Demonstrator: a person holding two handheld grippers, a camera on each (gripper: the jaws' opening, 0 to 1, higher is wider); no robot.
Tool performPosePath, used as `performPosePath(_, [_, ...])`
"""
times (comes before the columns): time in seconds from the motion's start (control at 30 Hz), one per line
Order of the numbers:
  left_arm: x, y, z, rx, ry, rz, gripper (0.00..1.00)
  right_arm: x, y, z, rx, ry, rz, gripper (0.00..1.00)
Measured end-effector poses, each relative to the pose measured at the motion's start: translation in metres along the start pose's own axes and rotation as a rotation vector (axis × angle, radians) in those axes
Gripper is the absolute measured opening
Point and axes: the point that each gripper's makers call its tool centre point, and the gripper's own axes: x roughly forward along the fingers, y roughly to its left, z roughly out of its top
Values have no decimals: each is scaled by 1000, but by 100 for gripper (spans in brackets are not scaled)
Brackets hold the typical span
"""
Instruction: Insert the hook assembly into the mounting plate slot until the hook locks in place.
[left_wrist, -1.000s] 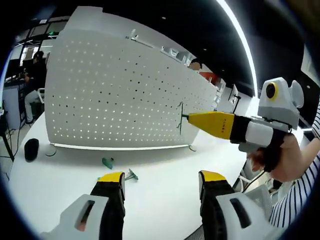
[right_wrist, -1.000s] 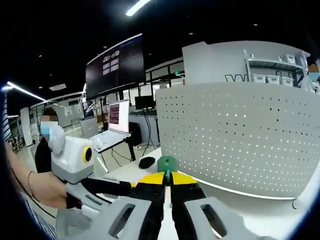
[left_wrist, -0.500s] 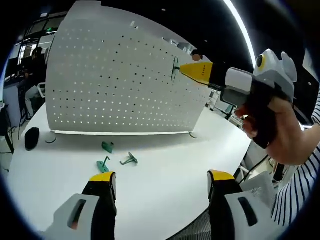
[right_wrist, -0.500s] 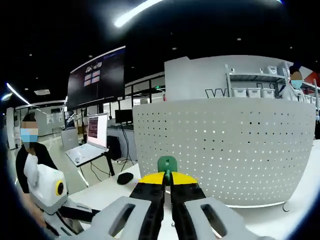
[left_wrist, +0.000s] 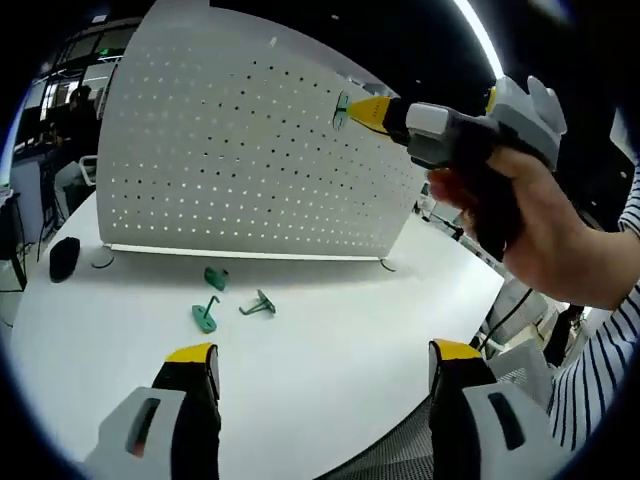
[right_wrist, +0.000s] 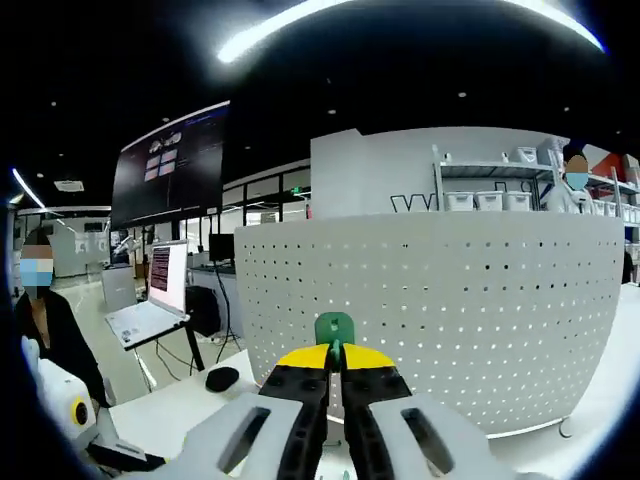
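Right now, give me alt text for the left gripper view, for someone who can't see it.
The right gripper, held in a person's hand, presses a green hook against the upright white pegboard. Three more green hooks lie on the white table below, beyond the left gripper, whose jaws are open.

Upright pegboard (left_wrist: 240, 150) walls off the far side; before it, the surface (left_wrist: 330, 370) lies open except three small green hooks (left_wrist: 205, 315) near the board's foot.

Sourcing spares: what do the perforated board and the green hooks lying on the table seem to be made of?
Perforated board: looks like white painted sheet metal, thin and smoothly curved with even punched holes; could be plastic. Green hooks: probably matte moulded plastic, uniformly coloured; too small to be sure.
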Motion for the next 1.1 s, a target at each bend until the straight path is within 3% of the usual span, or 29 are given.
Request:
performPosePath(0.47, [4,-1,-1,-5,8,-19,90,30,-36,16,-17,-57,-109,0])
performPosePath(1.1, [1,1,-14,-30,30,-17,91,67,-69,36,5,-114,-202,0])
